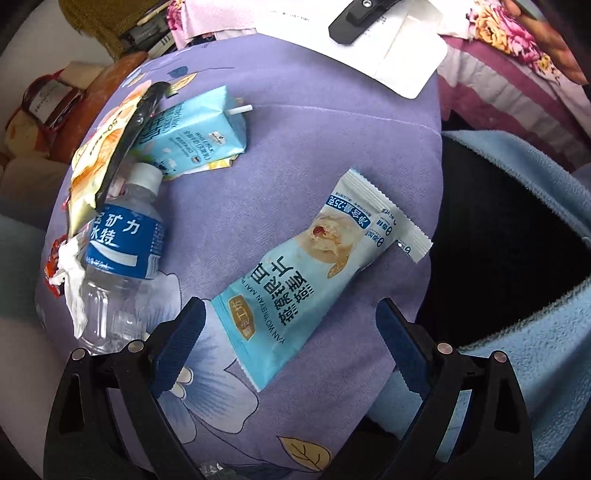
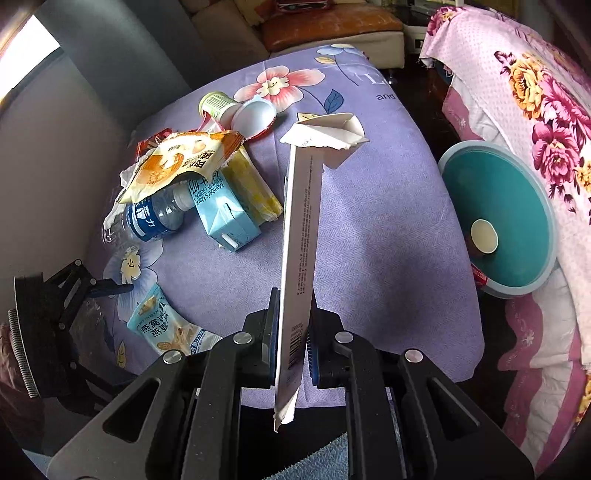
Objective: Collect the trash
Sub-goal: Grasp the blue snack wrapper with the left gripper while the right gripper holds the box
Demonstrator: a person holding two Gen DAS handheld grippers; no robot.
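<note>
My left gripper (image 1: 291, 325) is open, its fingers either side of the near end of a light blue snack wrapper (image 1: 314, 277) lying on the purple floral cloth (image 1: 314, 147). The wrapper also shows in the right wrist view (image 2: 162, 325), with the left gripper (image 2: 110, 288) beside it. My right gripper (image 2: 291, 332) is shut on a flattened white carton (image 2: 301, 236) held upright above the cloth. A pile of trash lies further left: a water bottle (image 1: 118, 258), a blue milk carton (image 1: 195, 133), an orange snack bag (image 2: 181, 162), a yogurt cup (image 2: 236, 110).
A dark bin opening (image 1: 509, 258) lined with light blue fleece sits right of the cloth. A teal round lid (image 2: 502, 218) leans on pink floral bedding (image 2: 535, 92). A brown sofa cushion (image 2: 328, 26) is behind. Crumpled tissue (image 1: 74, 280) lies by the bottle.
</note>
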